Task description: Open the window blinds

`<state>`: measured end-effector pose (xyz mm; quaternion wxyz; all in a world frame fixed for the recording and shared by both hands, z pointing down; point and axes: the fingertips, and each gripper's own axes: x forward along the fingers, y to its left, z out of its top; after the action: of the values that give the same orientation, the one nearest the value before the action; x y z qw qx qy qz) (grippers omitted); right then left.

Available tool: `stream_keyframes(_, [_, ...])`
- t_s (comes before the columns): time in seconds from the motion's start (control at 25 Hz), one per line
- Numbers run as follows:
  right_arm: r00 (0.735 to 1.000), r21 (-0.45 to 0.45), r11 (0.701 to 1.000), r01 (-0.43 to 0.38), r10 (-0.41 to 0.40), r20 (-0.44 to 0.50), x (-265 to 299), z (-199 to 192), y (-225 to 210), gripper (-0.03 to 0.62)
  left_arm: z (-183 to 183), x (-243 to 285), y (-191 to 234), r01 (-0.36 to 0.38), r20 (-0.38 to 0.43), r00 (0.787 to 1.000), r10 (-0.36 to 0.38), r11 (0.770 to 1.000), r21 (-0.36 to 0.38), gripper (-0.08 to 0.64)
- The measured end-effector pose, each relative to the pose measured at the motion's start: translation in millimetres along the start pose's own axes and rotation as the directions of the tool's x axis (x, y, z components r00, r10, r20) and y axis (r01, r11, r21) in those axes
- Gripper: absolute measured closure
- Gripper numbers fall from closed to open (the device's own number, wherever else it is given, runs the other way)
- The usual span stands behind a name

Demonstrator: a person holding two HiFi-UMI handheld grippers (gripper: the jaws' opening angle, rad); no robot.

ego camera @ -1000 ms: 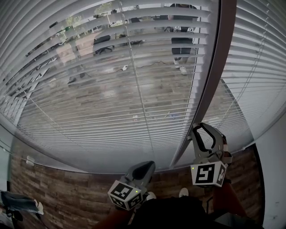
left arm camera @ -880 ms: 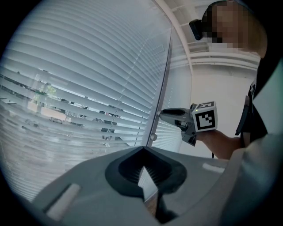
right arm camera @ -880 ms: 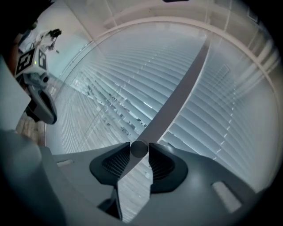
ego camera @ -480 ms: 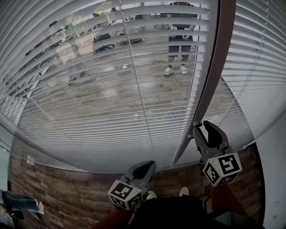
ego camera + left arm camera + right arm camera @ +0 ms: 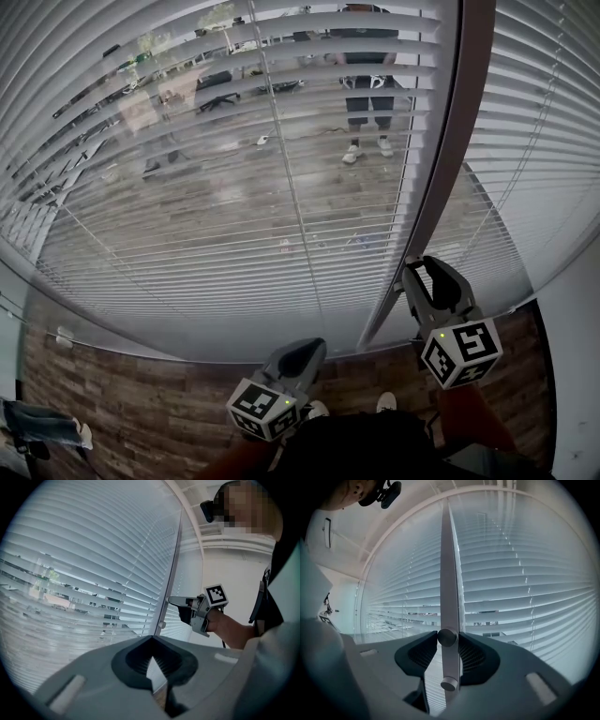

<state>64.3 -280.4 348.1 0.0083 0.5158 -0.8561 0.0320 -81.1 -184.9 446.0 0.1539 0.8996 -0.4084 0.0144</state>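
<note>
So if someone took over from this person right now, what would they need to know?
The right gripper is shut on a knob on the post between the two blinds.
The left gripper is shut, empty and held low, off the window.
The blinds are down, with slats tilted enough to see outside.
Done: knob gripped.
Left: probably work that knob to open the blinds.

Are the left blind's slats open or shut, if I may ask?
Open, at least partly: gaps between the slats show a wooden floor and a standing person.
</note>
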Motion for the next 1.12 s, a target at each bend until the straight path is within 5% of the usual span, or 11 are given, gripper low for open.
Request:
stream_keyframes(0.72, [1.0, -0.168, 0.986, 0.014, -0.018, -0.022, 1, 1, 3, 0.439, 1, 1, 1, -0.001, 0.007, 1.0, 0.001, 1.0, -0.001, 0.558])
stream_keyframes(1.12, [0.998, -0.345, 0.938, 0.044, -0.058, -0.031, -2, 3, 12, 0.442, 1, -4, 0, -0.003, 0.005, 1.0, 0.003, 1.0, 0.001, 0.558])
